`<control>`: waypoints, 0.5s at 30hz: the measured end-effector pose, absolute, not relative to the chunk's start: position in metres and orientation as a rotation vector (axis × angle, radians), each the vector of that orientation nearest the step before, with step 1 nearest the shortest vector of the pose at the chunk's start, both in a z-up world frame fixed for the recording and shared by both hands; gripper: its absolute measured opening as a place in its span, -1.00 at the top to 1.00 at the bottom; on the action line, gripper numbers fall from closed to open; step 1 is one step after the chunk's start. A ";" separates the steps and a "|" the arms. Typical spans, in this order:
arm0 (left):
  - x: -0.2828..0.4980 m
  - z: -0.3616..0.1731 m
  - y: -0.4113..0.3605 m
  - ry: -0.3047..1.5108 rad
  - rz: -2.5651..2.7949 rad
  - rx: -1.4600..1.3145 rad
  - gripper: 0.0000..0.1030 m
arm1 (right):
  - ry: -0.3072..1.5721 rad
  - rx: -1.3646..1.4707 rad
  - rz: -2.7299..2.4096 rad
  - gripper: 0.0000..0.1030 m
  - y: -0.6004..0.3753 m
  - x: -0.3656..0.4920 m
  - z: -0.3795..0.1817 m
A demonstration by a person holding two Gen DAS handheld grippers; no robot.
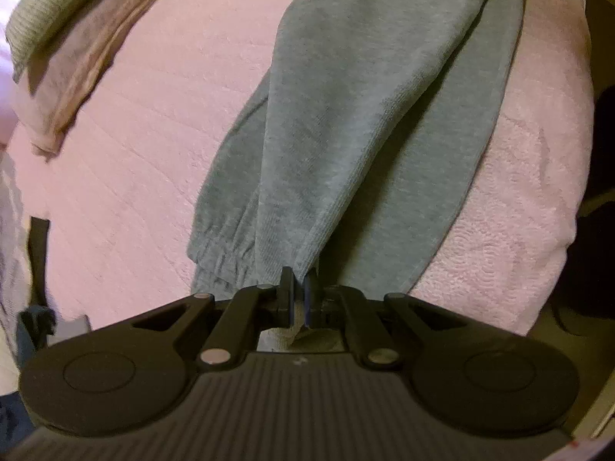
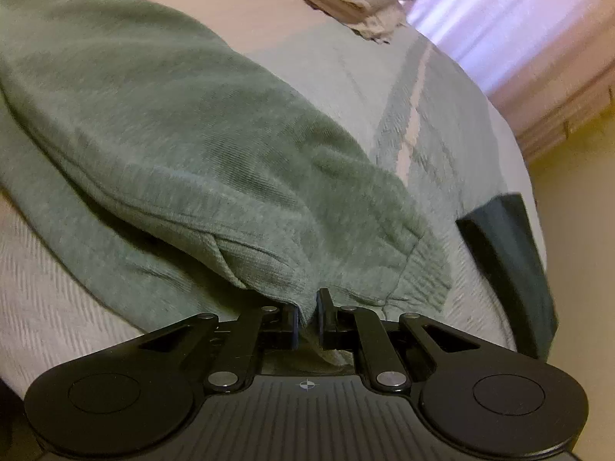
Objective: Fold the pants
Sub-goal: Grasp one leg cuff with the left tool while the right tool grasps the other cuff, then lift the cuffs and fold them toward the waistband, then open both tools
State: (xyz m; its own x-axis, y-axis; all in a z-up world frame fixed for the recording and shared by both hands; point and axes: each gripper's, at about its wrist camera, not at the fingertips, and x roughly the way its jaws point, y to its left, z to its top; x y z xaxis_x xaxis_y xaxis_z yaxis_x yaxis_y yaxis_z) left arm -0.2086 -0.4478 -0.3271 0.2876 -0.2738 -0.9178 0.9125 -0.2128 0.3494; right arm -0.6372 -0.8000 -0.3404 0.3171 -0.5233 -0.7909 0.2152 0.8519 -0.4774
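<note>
Grey sweatpants [image 1: 369,115] lying lengthwise on the pink bedspread [image 1: 146,146], legs stacked. Left gripper [image 1: 299,288] pinched on the hem, right gripper [image 2: 307,309] clamped on the cuff edge. Soft, floppy, fairly thick fleece, so probably best gripped at both cuff corners to keep layers together.

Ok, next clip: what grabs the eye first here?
The grey sweatpants fill both views, stretched along a pink blanket. Each tool is shut on a cuffed leg end: the left tool and the right tool. A folded pile of clothes lies at the bed's far side.
</note>
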 end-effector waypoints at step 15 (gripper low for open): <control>-0.263 -0.353 -0.423 0.724 -1.104 1.411 0.92 | 1.195 -0.189 -0.489 0.64 -0.777 -0.693 -0.349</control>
State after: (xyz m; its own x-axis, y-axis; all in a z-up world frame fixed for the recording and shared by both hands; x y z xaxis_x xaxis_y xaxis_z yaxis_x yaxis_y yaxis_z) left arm -0.2631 -0.4231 -0.3531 0.3683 -0.1642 -0.9151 0.9046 -0.1639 0.3935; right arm -0.6931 -0.7772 -0.3494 0.2780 -0.4590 -0.8438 0.2638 0.8811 -0.3924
